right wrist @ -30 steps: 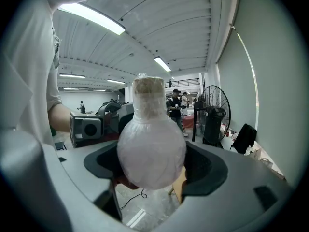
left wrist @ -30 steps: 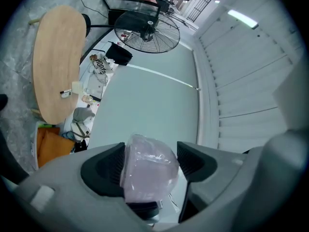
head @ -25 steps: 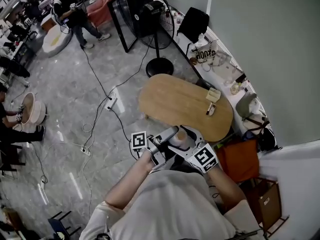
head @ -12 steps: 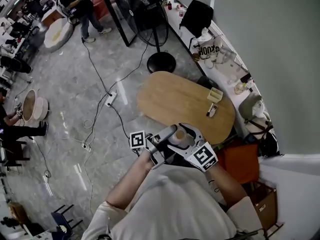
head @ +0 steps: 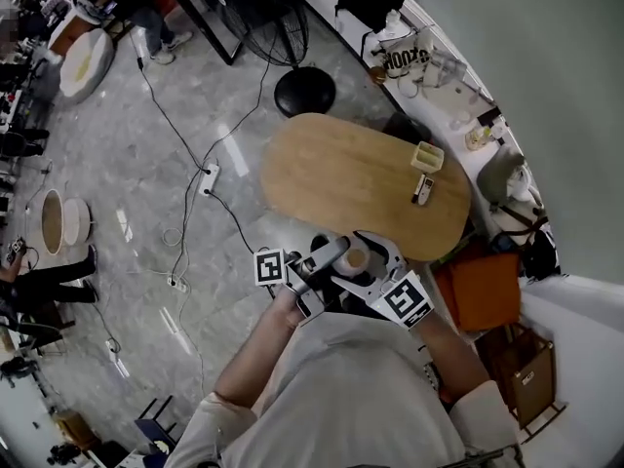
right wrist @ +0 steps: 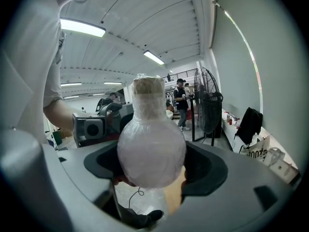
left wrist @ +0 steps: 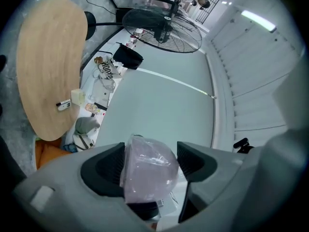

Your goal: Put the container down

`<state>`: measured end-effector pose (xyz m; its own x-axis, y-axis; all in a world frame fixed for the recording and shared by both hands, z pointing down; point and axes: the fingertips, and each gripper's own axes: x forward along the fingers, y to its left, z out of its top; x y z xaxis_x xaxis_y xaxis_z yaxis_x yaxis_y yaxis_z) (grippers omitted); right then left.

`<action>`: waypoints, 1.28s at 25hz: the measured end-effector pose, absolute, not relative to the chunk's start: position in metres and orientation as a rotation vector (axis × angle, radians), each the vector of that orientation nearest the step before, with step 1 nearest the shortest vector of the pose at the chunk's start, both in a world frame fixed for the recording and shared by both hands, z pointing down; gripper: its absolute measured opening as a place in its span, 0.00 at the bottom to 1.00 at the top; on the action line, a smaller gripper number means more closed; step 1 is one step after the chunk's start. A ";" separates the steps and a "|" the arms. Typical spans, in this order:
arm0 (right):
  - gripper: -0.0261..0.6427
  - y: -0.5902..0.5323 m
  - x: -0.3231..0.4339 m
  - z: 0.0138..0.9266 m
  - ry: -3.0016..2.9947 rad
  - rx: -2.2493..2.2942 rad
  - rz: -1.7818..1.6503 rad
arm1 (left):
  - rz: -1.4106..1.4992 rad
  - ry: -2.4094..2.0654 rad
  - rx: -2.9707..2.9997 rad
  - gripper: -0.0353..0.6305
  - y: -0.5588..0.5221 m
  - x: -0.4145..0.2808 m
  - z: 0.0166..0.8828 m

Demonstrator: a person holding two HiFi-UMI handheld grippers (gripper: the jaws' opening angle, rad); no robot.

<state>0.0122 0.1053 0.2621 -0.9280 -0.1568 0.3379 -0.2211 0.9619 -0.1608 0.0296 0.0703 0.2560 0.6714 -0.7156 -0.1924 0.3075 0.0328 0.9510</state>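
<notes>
1. While held off every surface, the round-bellied, pale translucent container [right wrist: 151, 151] with a narrow tan neck hangs in front of the person's chest, wrapped all over in crinkled clear film.
2. Left gripper [left wrist: 149, 164]: jaws clenched on the container, the filmy bulb filling the gap between the dark pads.
3. Right gripper [right wrist: 152, 167]: jaws likewise grasping the container at its widest part, neck pointing away from the camera.
4. Head view: both grippers meet on the container [head: 355, 259], left gripper [head: 327, 256] from one side, right gripper [head: 373, 258] from the other. It sits just beside the near rim of the oval light-wood table [head: 341, 178]; whether it hangs over the rim or over the floor is hard to judge from this angle.
5. Table top: a small pale-yellow box [head: 427, 156] and a small white-and-black device [head: 421, 189] near the far right end, close together but apart.
6. Room: grey polished stone floor [head: 146, 193] with black cables and a white power strip [head: 206, 178]; a black pedestal fan [head: 292, 27] beyond the table; a pale grey-green wall [head: 546, 66] on the right; an orange bin [head: 483, 289] beside the table's near right end.
</notes>
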 end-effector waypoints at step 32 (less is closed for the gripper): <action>0.61 -0.085 -0.065 0.619 -2.580 0.604 0.775 | -0.593 -0.498 1.062 0.56 -0.095 -0.074 0.612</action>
